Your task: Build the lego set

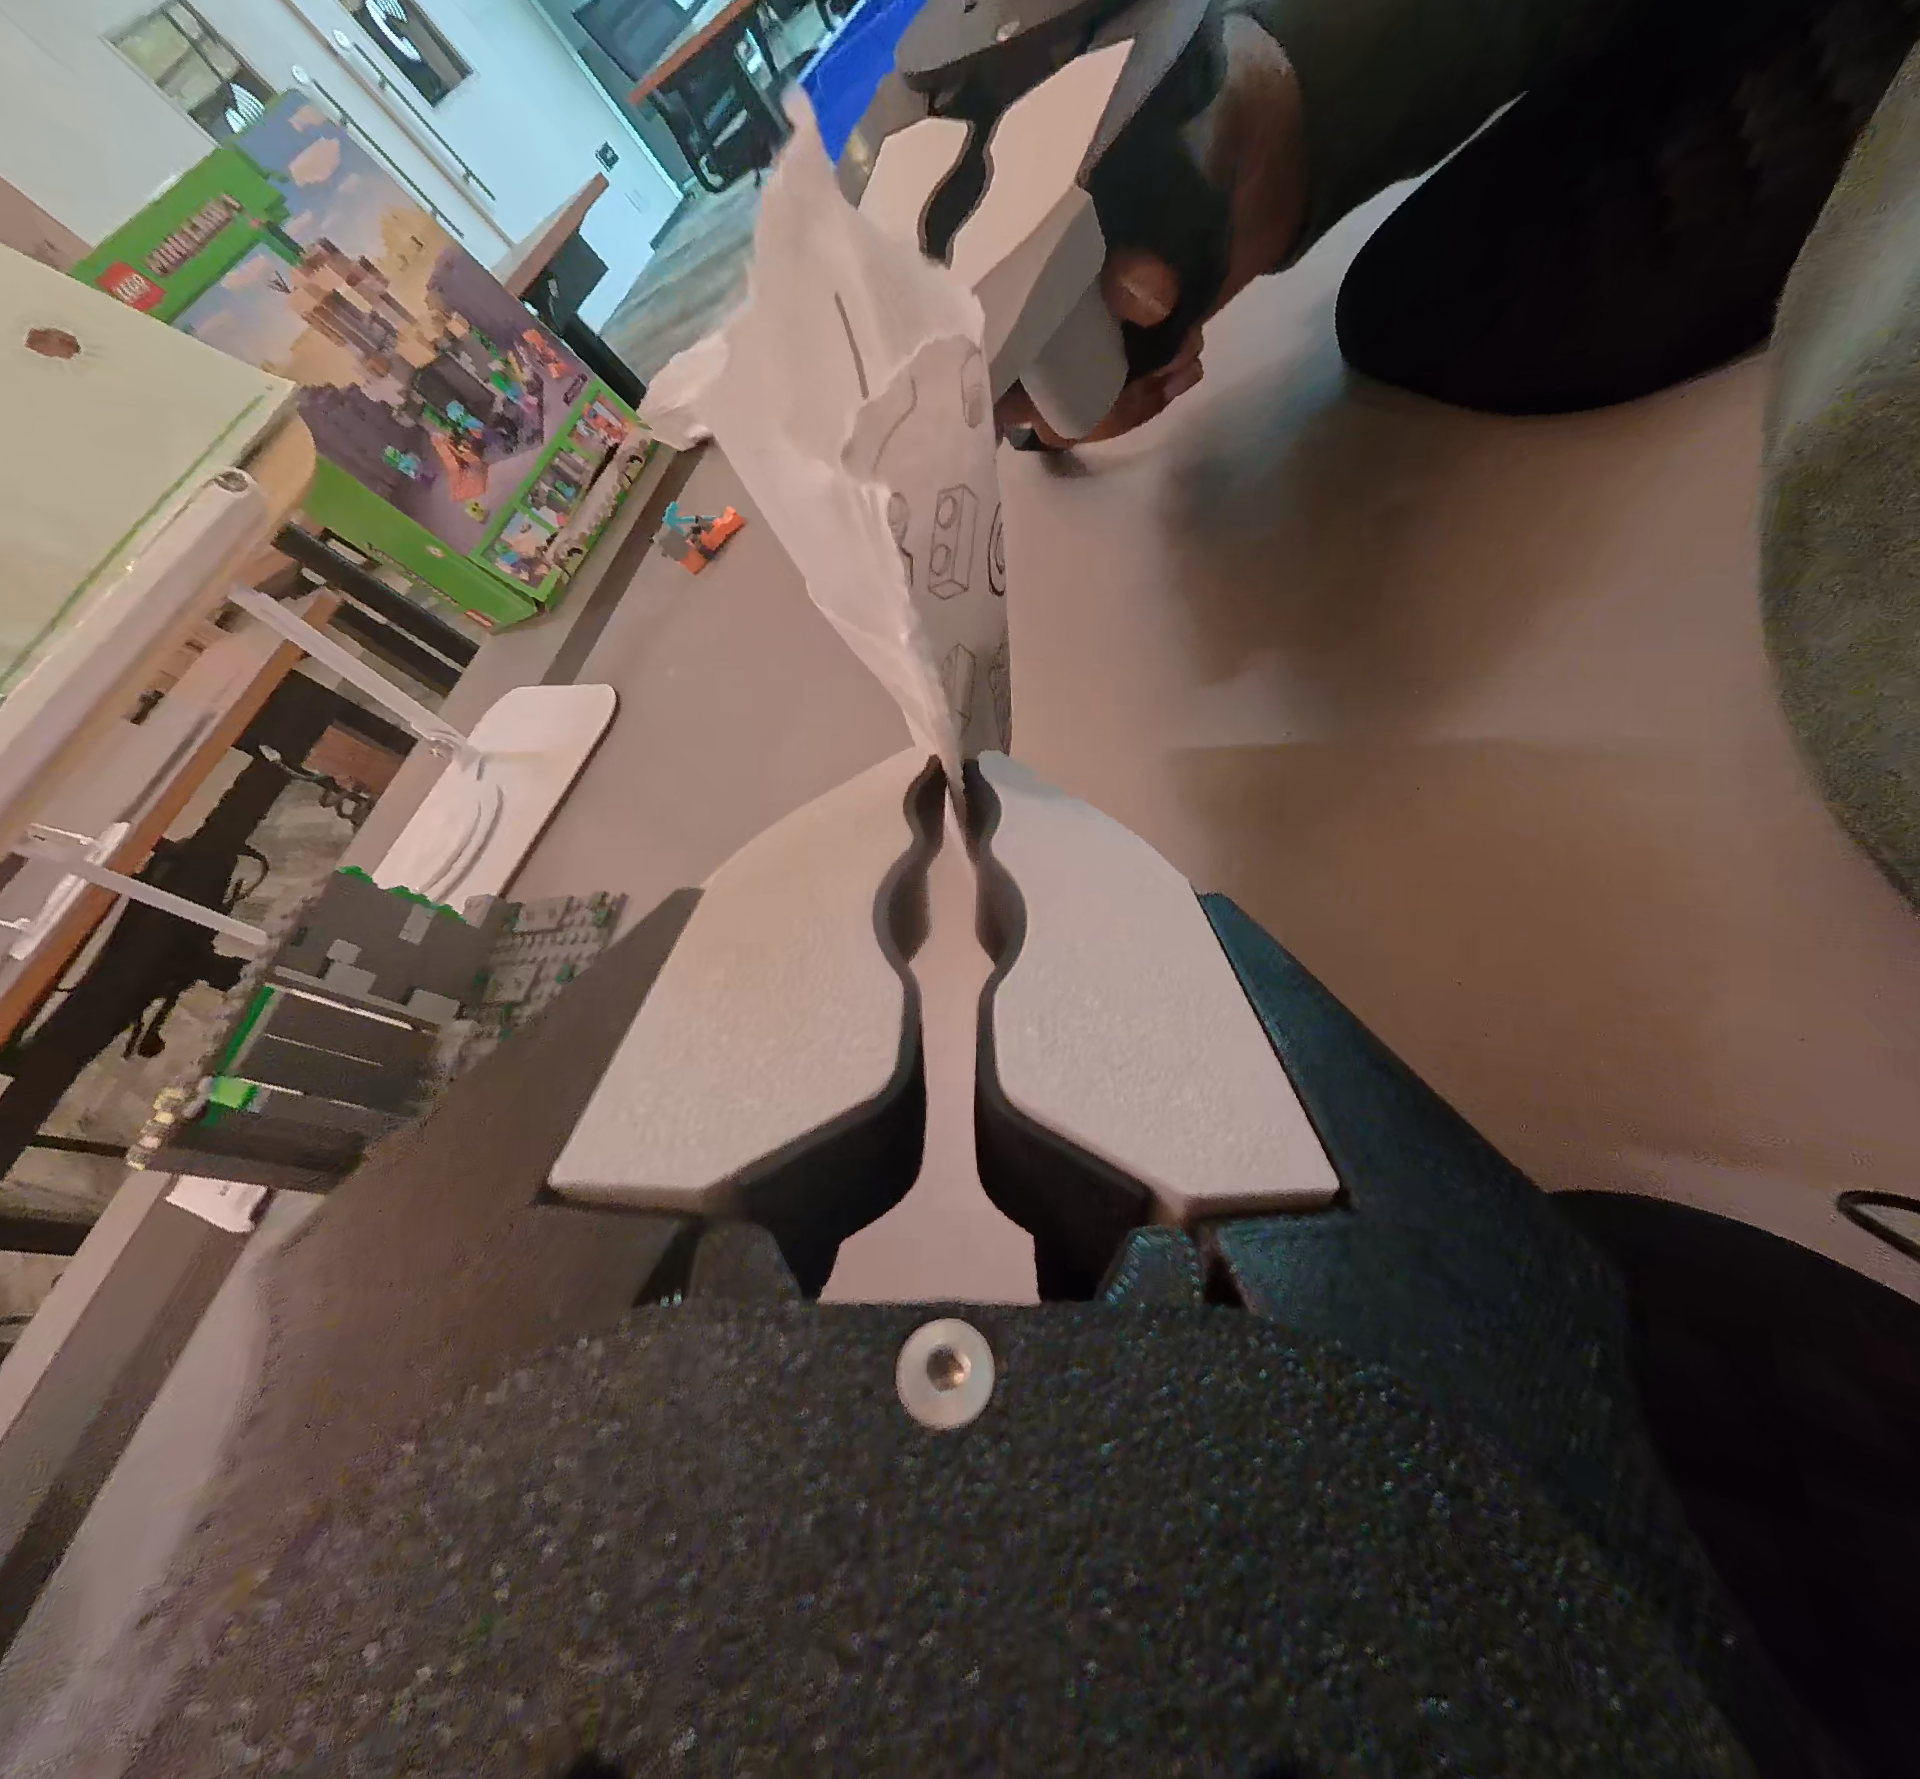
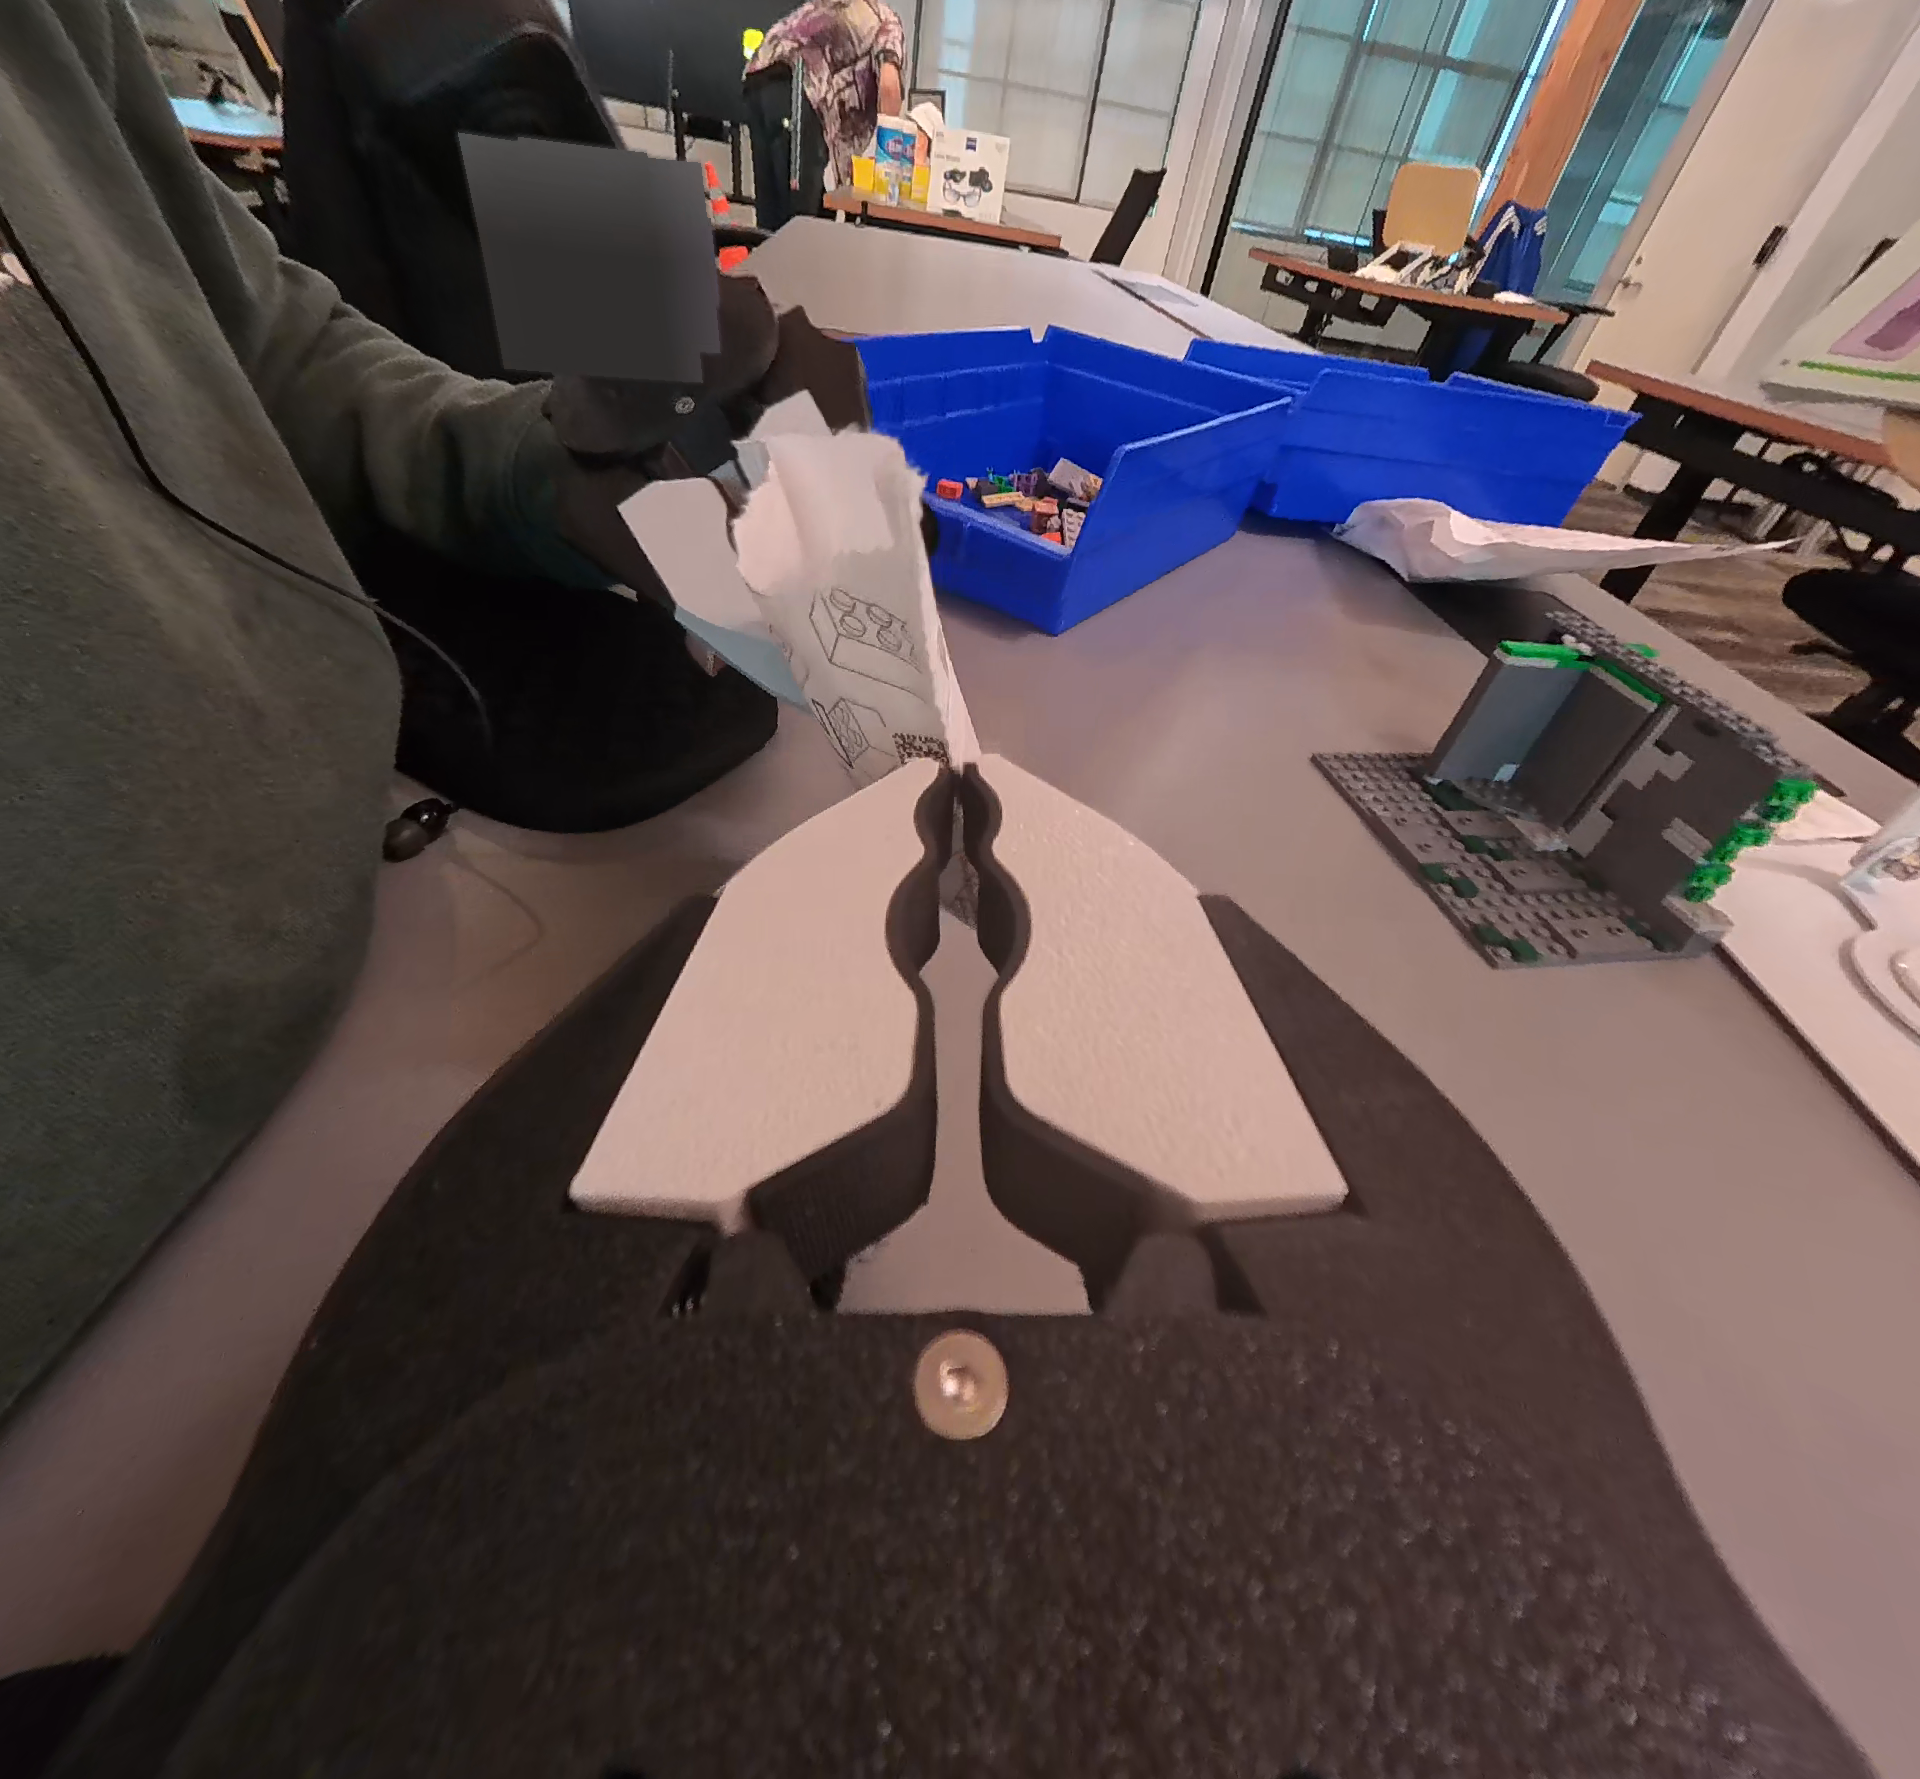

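While a white paper bag [image 1: 883, 441] is stretched between both sets of tongs above the grey table [image 1: 1351, 638], the scene is laid out as follows, nearest first.

Left gripper [image 1: 954, 773]: its jaws are closed to a thin slit, and one end of the bag is pinched at the very tips.

Right gripper [image 2: 956, 773]: likewise nearly closed, with the opposite end of the bag clamped between its tips; in the left wrist view it is seen at the bag's far end, gripped by a hand [image 1: 1153, 327].

Bag: held in the air, torn and ragged along its upper edge, printed with brick outlines, running straight from one gripper to the other.

Lego build [image 2: 1590, 794]: a grey baseplate with dark walls and green trim is set on the table, right of the right gripper and well apart from it.

Blue bin [image 2: 1091, 472]: loose bricks are held inside; it is placed beyond the bag.

Second blue bin [image 2: 1455, 451]: set just beside the first.

Crumpled paper [image 2: 1507, 540]: laid in front of that bin.

Set box [image 1: 416, 347]: stood at the table's far edge in the left wrist view.
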A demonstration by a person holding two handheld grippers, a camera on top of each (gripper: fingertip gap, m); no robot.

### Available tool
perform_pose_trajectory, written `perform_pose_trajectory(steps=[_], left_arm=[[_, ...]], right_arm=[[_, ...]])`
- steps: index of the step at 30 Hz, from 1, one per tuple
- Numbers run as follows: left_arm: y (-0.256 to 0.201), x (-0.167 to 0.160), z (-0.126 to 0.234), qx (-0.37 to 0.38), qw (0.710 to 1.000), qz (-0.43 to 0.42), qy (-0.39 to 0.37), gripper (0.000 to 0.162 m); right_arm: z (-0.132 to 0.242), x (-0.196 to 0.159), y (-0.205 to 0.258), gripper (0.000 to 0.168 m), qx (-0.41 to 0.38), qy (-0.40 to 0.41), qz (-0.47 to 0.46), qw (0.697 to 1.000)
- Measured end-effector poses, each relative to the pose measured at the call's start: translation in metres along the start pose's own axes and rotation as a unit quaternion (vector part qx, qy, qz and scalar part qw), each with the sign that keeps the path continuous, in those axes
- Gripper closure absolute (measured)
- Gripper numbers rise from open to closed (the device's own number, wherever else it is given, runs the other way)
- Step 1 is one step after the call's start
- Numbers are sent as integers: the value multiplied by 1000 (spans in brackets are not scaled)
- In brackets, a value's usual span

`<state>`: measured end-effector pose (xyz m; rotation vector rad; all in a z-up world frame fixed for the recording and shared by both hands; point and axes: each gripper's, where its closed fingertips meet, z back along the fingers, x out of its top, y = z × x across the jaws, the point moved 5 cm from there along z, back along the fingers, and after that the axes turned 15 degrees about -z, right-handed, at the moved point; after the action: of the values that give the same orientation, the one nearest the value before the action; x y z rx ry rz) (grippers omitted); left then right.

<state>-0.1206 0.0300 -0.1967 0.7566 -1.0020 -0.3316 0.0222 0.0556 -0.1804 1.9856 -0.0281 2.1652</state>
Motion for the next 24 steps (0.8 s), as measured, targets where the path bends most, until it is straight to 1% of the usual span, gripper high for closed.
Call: perform_pose_trajectory(steps=[2,5,9,12,15,18,20,22,24], left_arm=[[0,-3,-1,-11,1000,17,5,159],[0,-9,-2,-24,999,27,22,159],[-2,-15,-3,-46,997,31,46,159],[-3,-18,-6,-67,995,26,63,159],[-4,-18,-9,-91,993,12,75,159],[-5,-17,-13,-106,991,15,76,160],[-4,-16,-14,-111,991,15,73,160],[-4,-17,-14,-111,991,12,74,159],[-5,-18,-13,-115,991,14,72,159]], right_arm=[[-1,-1,-1,166,-1,15,-7,1000],[-1,1,-2,156,3,40,-25,999],[3,19,-6,144,12,74,-68,995],[1,35,-6,137,21,125,-97,987],[-9,44,1,132,30,204,-107,973],[-24,38,11,130,28,283,-81,955],[-31,27,12,130,7,327,-37,944],[-35,21,11,132,-1,344,-4,939],[-36,20,9,136,2,345,-7,938]])
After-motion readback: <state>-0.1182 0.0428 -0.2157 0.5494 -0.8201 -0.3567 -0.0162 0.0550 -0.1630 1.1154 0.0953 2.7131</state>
